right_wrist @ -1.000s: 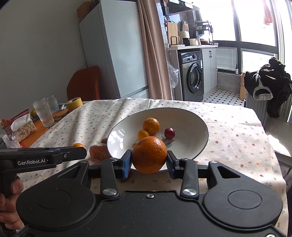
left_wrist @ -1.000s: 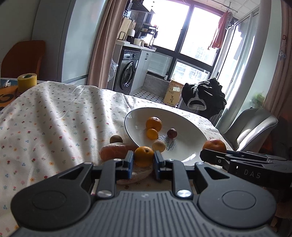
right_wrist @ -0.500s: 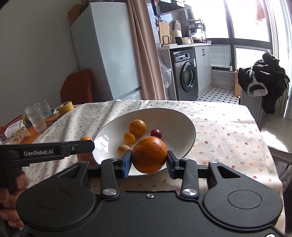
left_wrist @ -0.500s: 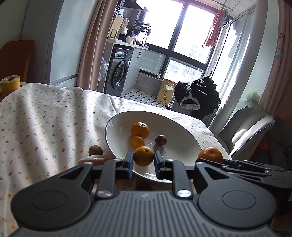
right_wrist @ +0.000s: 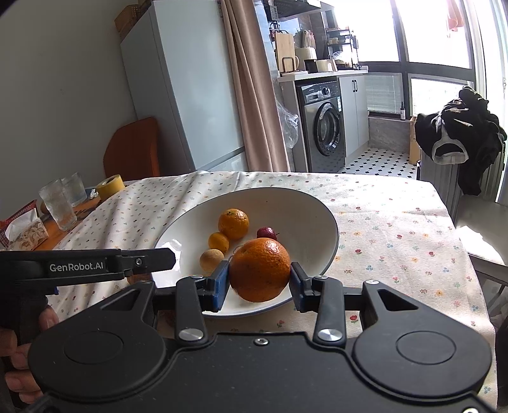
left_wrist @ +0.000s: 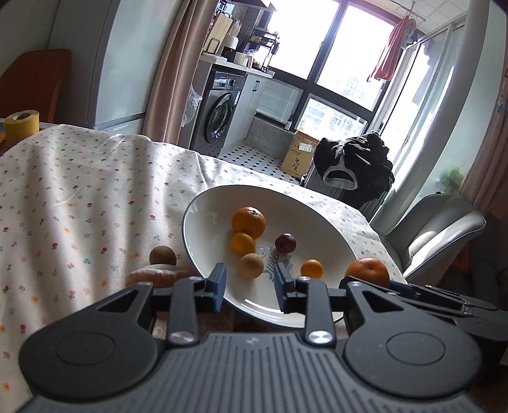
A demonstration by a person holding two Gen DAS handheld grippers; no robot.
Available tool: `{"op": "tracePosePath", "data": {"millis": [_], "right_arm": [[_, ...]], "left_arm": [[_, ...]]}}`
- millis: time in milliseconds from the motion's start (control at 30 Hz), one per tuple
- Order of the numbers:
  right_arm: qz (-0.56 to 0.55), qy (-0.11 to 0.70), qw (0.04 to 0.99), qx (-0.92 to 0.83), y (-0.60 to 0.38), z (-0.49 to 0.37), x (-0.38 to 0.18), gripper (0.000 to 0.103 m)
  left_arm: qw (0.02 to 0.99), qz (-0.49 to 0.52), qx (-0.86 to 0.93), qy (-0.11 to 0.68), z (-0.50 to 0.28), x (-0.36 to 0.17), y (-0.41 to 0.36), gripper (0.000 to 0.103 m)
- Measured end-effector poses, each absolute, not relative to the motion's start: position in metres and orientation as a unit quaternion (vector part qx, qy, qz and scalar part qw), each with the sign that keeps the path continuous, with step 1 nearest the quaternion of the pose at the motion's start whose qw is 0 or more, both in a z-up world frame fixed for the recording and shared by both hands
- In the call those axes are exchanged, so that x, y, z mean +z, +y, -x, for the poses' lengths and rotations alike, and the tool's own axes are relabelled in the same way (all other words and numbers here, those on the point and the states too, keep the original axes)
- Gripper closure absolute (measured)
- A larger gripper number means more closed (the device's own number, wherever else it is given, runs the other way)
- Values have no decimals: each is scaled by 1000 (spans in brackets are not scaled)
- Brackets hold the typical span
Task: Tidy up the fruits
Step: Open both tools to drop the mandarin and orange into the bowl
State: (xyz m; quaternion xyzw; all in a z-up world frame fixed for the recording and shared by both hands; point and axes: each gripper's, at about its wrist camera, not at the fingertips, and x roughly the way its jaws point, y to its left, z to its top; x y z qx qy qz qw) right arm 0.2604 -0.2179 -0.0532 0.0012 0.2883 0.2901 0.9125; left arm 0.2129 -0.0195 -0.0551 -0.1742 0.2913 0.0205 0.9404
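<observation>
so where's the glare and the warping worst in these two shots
Left wrist view: the windows blow out white, sun streaks the tablecloth, and the room's vertical lines bow at the edges. Right wrist view: the window clips too, with a bright patch on the bowl rim.

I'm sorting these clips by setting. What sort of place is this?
Most likely a home dining area beside a kitchen or laundry nook: a table with a floral tablecloth and a fruit bowl, a refrigerator, and a washing machine under a counter.
</observation>
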Motion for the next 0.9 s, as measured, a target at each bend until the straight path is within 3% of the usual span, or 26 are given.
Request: {"op": "tracePosePath", "data": {"millis": [200,267,333,567,900], "right_arm": [[-11,287,914,285,-213,-262,-50,65],[-9,280,917,284,-210,-261,-47,61],[-7,273,920,283,-208,-258,-44,54],[-13,279,918,283,-206,-248,-43,48],[-17,274,921,278,-209,-228,-37,36]], "left_arm": [[941,180,43,284,-201,-53,-7,43],[941,181,48,283,-197,-52,-4,29],[940,181,56,283,-192,-52,0,23],[940,183,66,281,-177,-49,10,13],[939,198,49,276,-153,-40,17,9]]}}
